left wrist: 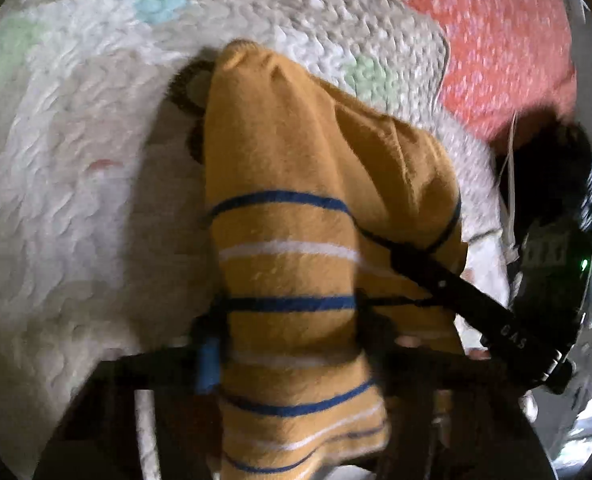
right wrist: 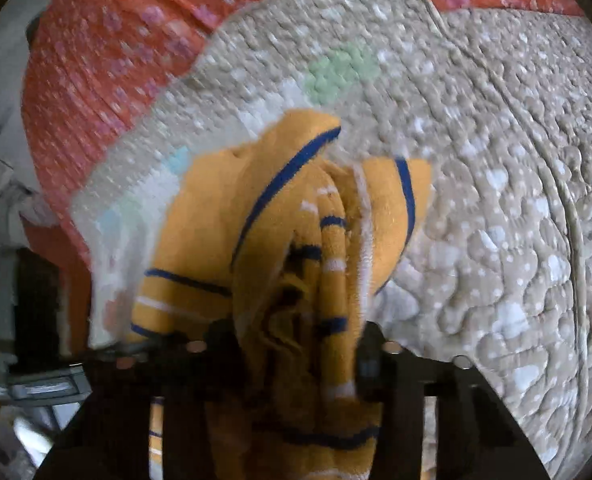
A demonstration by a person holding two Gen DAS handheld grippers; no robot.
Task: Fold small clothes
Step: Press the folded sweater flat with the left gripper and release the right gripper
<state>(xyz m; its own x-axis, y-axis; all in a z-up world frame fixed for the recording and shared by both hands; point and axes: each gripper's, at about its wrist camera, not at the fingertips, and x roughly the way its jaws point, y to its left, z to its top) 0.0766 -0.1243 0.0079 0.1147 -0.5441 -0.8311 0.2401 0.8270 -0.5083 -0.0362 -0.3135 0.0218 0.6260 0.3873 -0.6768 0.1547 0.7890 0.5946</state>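
1. Mustard-yellow knitted garment with blue and white stripes (left wrist: 287,216): hangs bunched above the beige quilted blanket (left wrist: 75,200).
2. Left gripper (left wrist: 291,340): tongs pinching the garment.
3. Right gripper (right wrist: 296,344): tongs pinching the garment's gathered folds (right wrist: 296,240).
4. Red flowered cloth (right wrist: 95,60): beneath the blanket.

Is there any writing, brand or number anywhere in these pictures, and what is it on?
"GAS": white letters on the black arm of the right claw, seen from the left wrist; blurred, so the reading is unsure and possibly partial.
Yellow striped garment: no text visible.
Quilted blanket: pattern only, no words.
Left claw: no legible marking.
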